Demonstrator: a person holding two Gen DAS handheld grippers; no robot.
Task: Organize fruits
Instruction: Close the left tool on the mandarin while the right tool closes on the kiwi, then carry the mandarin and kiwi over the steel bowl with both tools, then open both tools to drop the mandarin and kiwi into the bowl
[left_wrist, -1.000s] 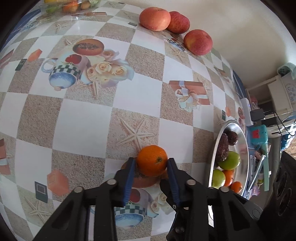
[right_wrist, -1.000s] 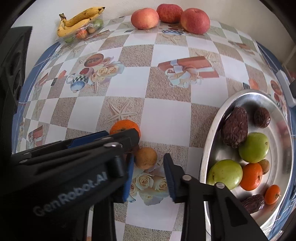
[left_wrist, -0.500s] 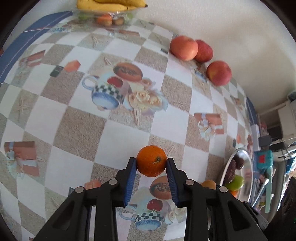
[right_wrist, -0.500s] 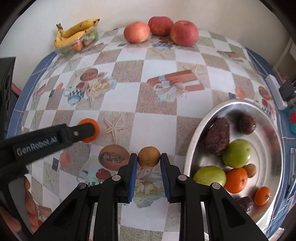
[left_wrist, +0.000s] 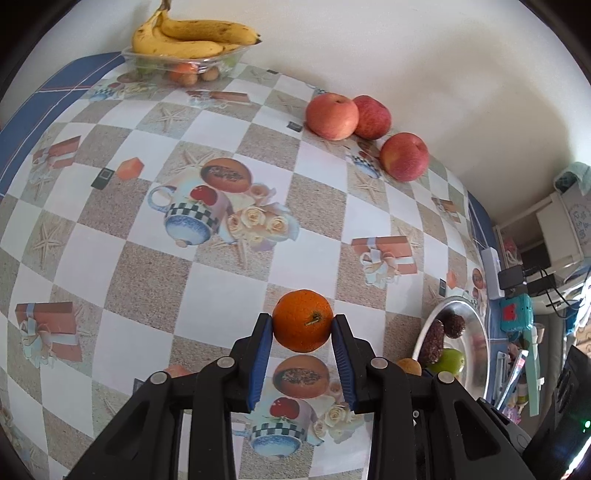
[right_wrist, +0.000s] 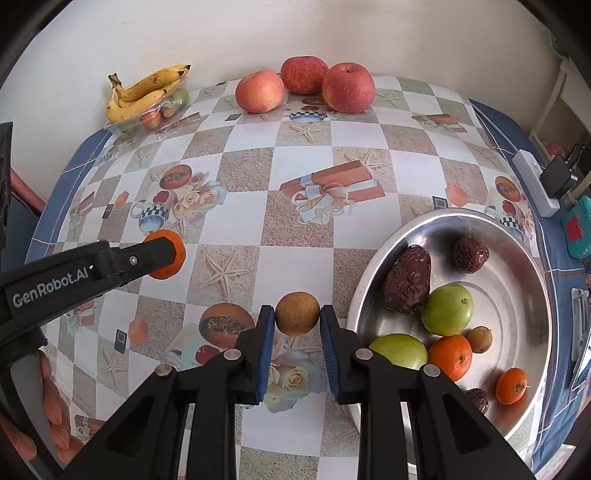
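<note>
Tablecloth (right_wrist: 306, 236) with a checked print of starfish, teacups and gift boxes covers the table, its near edge cut off by both views. On its right side sits a round silver metal tray (right_wrist: 517, 258), part of its front rim hidden behind the right gripper's arm; it holds two green fruits, two oranges, wrinkled dark dates and a small brown fruit. Against the back wall lie three red apples (right_wrist: 306, 74), and in the far left corner a bunch of yellow bananas (right_wrist: 144, 92) rests on a clear plastic tray whose small fruits are hard to make out. The black left gripper (left_wrist: 303, 328) with blue pads is clenched on a round orange mandarin (left_wrist: 303, 320), held above the cloth at mid-table. The right gripper (right_wrist: 297, 314) grips a small round brown fruit (right_wrist: 297, 313) just left of the silver tray; whether it touches the cloth cannot be told.
</note>
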